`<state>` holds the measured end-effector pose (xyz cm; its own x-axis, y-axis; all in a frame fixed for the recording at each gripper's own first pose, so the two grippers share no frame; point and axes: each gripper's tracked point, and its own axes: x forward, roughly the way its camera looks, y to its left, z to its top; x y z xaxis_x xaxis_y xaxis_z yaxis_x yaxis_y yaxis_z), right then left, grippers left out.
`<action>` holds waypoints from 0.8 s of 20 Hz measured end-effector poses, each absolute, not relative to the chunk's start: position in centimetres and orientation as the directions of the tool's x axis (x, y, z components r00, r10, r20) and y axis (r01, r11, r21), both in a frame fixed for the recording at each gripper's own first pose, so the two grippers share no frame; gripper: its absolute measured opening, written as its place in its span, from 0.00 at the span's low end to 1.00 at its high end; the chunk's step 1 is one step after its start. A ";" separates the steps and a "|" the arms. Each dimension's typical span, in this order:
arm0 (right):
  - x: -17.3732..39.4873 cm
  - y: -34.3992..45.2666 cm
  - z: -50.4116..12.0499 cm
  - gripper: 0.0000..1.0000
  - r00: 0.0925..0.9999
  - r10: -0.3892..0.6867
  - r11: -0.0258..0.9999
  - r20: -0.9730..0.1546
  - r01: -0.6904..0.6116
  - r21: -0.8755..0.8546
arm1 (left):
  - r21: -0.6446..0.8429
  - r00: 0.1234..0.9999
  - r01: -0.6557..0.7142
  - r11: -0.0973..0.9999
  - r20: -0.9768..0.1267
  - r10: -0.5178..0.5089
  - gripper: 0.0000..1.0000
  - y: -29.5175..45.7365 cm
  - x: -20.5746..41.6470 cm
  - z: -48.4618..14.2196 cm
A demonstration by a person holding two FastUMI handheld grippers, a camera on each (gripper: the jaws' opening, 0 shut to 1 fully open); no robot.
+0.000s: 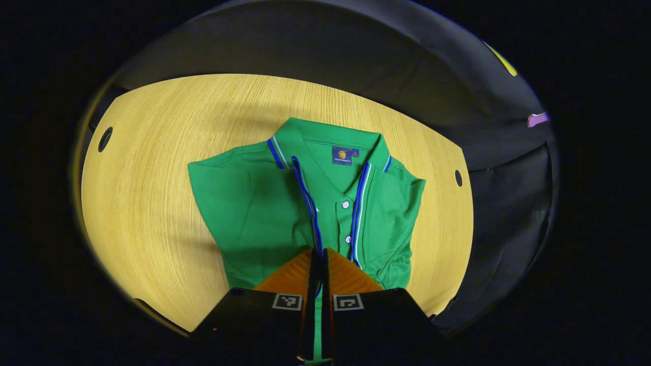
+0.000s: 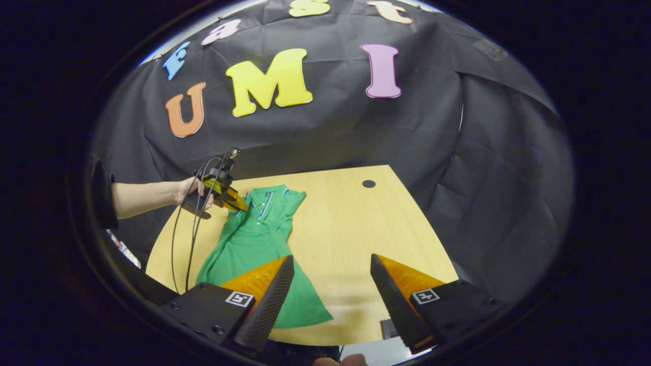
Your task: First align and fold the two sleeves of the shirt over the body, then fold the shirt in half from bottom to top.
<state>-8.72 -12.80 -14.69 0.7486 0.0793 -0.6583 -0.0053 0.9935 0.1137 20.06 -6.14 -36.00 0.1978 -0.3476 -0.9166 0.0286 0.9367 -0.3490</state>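
A green polo shirt (image 1: 254,218) with blue-and-white trim lies face up on the wooden table (image 1: 152,203), its collar (image 1: 310,129) at the far side. My left gripper (image 1: 319,251) is shut on a blue-trimmed sleeve edge (image 1: 305,198) that lies across the chest beside the button placket; green cloth shows between its fingers. In the right gripper view the shirt (image 2: 254,244) stretches from the collar toward me. The left gripper (image 2: 231,198), held by a hand, sits at the shirt's upper part. My right gripper (image 2: 331,259) hangs open over the table, near the shirt's bottom hem, holding nothing.
The table (image 2: 351,229) has round cable holes (image 1: 105,139) (image 1: 458,178) (image 2: 368,183) near its corners. Black cables (image 2: 190,229) hang from the left gripper over the table's left side. The black booth wall encloses the table behind and on the right.
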 end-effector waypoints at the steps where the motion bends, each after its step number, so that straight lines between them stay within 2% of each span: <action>1: -8.7 -12.6 -14.7 0.96 0.746 0.090 0.993 -0.660 -0.015 0.119 | -0.336 0.190 0.033 0.941 -0.922 -0.336 0.12 -6.0 19.9 -36.2; 2: -8.6 -12.1 -14.8 0.96 0.744 0.105 0.991 -0.660 -0.027 0.128 | -0.318 0.193 0.028 0.948 -0.928 -0.318 0.18 -5.9 19.8 -36.5; 3: -8.4 -11.8 -14.9 0.96 0.741 0.114 0.991 -0.661 -0.037 0.130 | -0.306 0.196 0.016 0.952 -0.932 -0.303 0.28 -5.7 19.8 -36.5; 5: -8.0 -11.1 -14.9 0.96 0.738 0.135 0.990 -0.661 -0.068 0.127 | -0.269 0.199 -0.004 0.963 -0.944 -0.263 0.39 -4.7 19.3 -36.3; 6: -7.9 -10.3 -15.0 0.96 0.736 0.158 0.987 -0.658 -0.096 0.130 | -0.236 0.205 0.007 0.972 -0.951 -0.232 0.63 -3.8 19.0 -36.1; 7: -7.7 -9.2 -15.0 0.96 0.731 0.186 0.982 -0.657 -0.132 0.132 | -0.213 0.213 0.024 0.977 -0.954 -0.213 0.81 -3.1 18.6 -35.9; 8: -7.7 -8.7 -15.4 0.97 0.721 0.199 0.980 -0.664 -0.164 0.116 | -0.188 0.217 0.040 0.981 -0.957 -0.193 0.94 -2.3 17.9 -35.5; 9: -7.6 -8.4 -15.7 0.97 0.715 0.203 0.977 -0.669 -0.194 0.090 | -0.165 0.230 0.057 0.985 -0.958 -0.174 0.81 -1.6 17.0 -34.9; 12: -7.2 -6.4 -16.0 0.98 0.704 0.241 0.964 -0.668 -0.254 0.081 | -0.107 0.330 0.115 0.988 -0.934 -0.139 0.81 0.4 15.0 -32.0; 16: -6.8 -4.4 -16.8 0.97 0.690 0.291 0.947 -0.663 -0.307 0.096 | -0.058 0.495 0.094 0.994 -0.863 -0.097 0.81 3.6 11.5 -27.1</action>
